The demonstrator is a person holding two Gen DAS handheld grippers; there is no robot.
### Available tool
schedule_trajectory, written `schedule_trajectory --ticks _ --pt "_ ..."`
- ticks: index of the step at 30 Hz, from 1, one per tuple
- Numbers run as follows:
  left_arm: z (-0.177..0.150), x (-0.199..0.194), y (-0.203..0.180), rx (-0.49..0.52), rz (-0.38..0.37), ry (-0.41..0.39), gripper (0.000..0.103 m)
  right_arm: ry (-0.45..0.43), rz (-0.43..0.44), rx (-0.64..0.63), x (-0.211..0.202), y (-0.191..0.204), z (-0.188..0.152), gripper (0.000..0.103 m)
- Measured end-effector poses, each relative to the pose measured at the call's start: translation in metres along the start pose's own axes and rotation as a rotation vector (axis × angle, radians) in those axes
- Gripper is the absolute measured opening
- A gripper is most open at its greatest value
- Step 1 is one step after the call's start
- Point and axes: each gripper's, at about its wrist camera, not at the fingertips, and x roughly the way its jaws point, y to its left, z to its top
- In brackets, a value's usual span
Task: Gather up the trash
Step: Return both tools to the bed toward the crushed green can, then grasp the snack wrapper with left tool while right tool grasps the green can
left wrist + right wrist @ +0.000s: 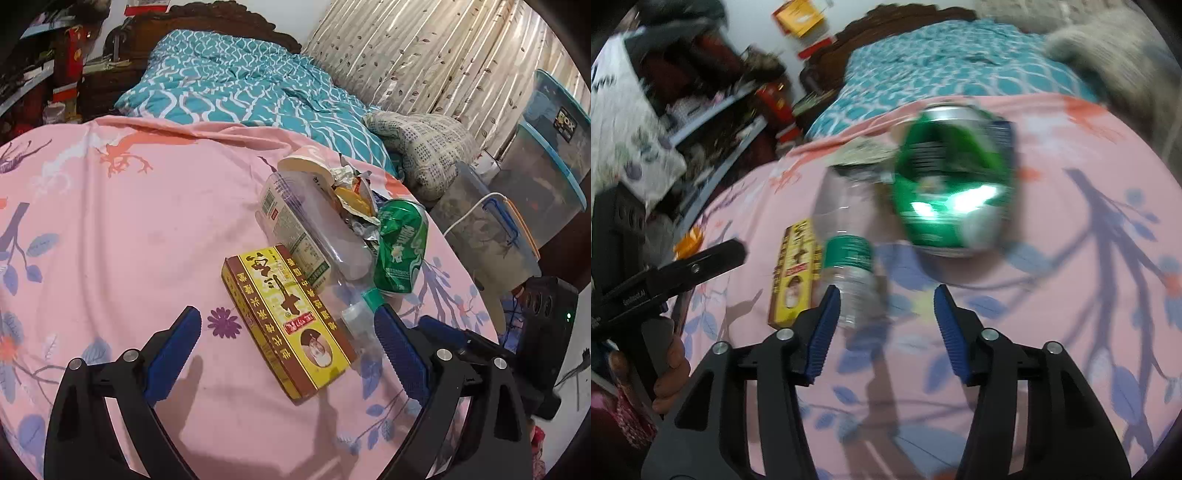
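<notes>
While both grippers' ribbed fingers [173,354] spread apart, a dented (green) can [400,247] lies beside a clear bottle [317,229].

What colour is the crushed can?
Green, with white markings: crushed can, clearest in the left wrist view.

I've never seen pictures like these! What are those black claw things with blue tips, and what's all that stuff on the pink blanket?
The claws are grippers a person holds, one in each hand, each carrying a camera. One picture looks along the left gripper, the other along the right gripper. Both are open and hold nothing. On the pink sheet lies trash: a yellow box, a clear bottle, a crushed green can and crumpled wrappers.
</notes>
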Motion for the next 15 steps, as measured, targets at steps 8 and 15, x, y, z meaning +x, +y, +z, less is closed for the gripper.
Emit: schedule_trajectory --ticks 8,15 --pt "-0.010 0.006 0.016 -0.022 0.023 0.037 0.090 0.045 0.018 -0.017 0.031 0.019 0.009 0.061" --pt "-0.012 0.015 0.018 -0.030 0.013 0.056 0.086 0.080 0.131 -0.087 0.030 0.035 0.005 0.050"
